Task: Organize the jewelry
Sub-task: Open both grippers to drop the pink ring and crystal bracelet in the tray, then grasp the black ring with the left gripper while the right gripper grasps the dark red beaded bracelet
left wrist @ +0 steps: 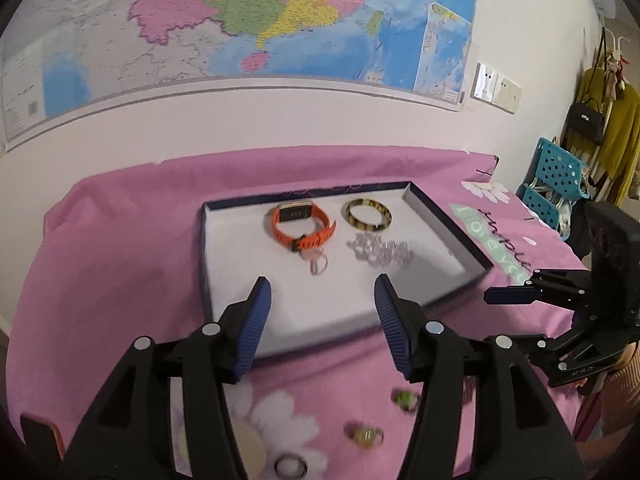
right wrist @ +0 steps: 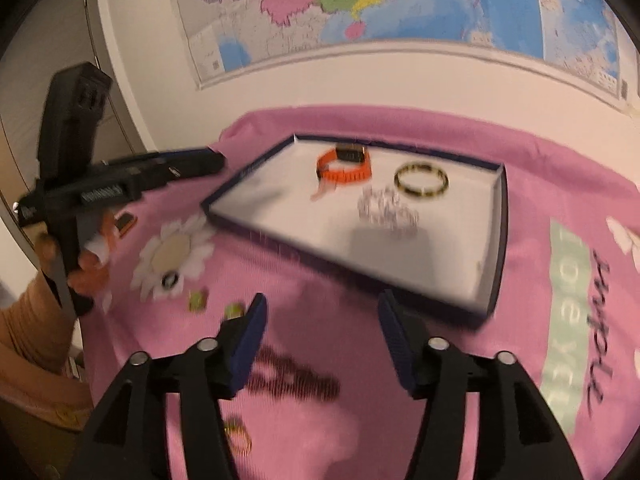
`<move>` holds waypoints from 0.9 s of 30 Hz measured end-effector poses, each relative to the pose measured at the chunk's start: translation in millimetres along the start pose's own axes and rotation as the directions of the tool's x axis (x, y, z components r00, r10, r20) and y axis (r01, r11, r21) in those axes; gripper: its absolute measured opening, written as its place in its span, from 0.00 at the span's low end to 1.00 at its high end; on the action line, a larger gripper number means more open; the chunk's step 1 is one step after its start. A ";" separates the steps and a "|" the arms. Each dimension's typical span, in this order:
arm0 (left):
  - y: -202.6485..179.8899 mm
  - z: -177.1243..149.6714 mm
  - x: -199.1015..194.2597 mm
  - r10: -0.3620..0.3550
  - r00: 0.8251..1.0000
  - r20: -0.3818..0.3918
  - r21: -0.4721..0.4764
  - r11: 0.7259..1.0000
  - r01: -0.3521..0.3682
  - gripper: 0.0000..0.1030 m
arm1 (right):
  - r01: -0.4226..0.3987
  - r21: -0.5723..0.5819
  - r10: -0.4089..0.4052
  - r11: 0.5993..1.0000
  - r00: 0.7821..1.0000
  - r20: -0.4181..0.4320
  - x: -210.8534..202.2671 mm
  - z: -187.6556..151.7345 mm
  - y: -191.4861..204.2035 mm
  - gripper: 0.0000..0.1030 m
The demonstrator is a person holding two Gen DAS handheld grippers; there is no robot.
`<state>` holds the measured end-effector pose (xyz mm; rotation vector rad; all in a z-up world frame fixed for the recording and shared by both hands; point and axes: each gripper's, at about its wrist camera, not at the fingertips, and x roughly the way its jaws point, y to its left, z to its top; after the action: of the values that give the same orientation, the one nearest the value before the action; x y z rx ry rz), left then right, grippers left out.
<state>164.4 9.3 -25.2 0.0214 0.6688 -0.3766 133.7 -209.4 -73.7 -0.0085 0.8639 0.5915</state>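
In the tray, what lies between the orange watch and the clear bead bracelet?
A small pale pink ring lies just below the orange watch, left of the clear bead bracelet, on the tray floor; clearest in the left wrist view.

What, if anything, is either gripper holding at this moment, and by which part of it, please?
Nothing is held. The left gripper and the right gripper both stand open with nothing between their pads, above the pink cloth.

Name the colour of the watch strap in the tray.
Orange strap; clearest in left wrist view.
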 end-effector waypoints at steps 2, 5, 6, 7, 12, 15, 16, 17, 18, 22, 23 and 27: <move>3.2 -9.3 -10.0 0.005 1.000 0.001 -0.002 1.000 -0.005 0.53 | 0.010 -0.002 -0.010 1.000 1.000 -0.013 1.4 -6.6 3.6 0.58; 10.0 -23.0 -22.8 0.018 1.000 0.003 -0.024 1.000 -0.018 0.54 | 0.008 0.003 -0.008 1.000 1.000 -0.028 2.8 -18.6 6.3 0.60; 12.0 -27.1 -26.5 0.019 1.000 0.005 -0.028 0.999 -0.018 0.54 | 0.004 0.005 -0.004 1.000 0.999 -0.033 4.0 -20.6 6.5 0.60; 13.6 -30.8 -29.3 0.020 1.000 0.004 -0.030 0.999 -0.020 0.54 | 0.002 0.006 -0.002 1.000 0.999 -0.039 5.4 -21.9 7.2 0.61; 17.2 -51.1 -40.6 0.027 1.000 -0.009 -0.038 0.999 -0.028 0.55 | 0.016 -0.016 -0.017 1.000 0.998 -0.057 10.4 -27.4 15.9 0.61; 13.9 -61.8 -41.0 0.038 0.999 -0.026 -0.022 0.999 -0.038 0.56 | 0.021 -0.026 -0.022 0.999 0.998 -0.061 11.6 -27.4 19.4 0.61; 12.9 -64.6 -41.2 0.035 0.999 -0.032 -0.019 0.999 -0.035 0.56 | 0.019 -0.029 -0.021 0.999 0.998 -0.063 12.3 -27.1 20.6 0.61; 11.3 -68.8 -41.0 0.030 0.999 -0.041 -0.013 0.999 -0.030 0.56 | 0.019 -0.032 -0.021 0.999 0.998 -0.067 13.4 -27.2 21.8 0.61; 9.6 -72.5 -40.3 0.033 0.998 -0.050 -0.005 0.999 -0.034 0.56 | 0.030 -0.037 -0.033 0.999 0.997 -0.075 15.1 -27.5 23.2 0.61; 3.2 -83.3 -35.9 0.049 0.995 -0.088 0.032 0.998 -0.047 0.59 | 0.051 -0.049 -0.055 0.997 0.995 -0.081 18.2 -27.2 28.4 0.63; 2.9 -85.5 -34.0 0.053 0.994 -0.100 0.039 0.998 -0.050 0.60 | 0.053 -0.052 -0.057 0.997 0.995 -0.083 18.9 -27.4 29.4 0.64; 5.7 -92.2 -26.1 0.059 0.987 -0.147 0.046 0.998 -0.053 0.60 | 0.081 -0.079 -0.088 0.994 0.992 -0.093 24.0 -26.5 35.2 0.66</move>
<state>92.2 36.2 -82.4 0.1091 0.8056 -0.3370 109.5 -174.5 -100.4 -0.1422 0.9298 0.5473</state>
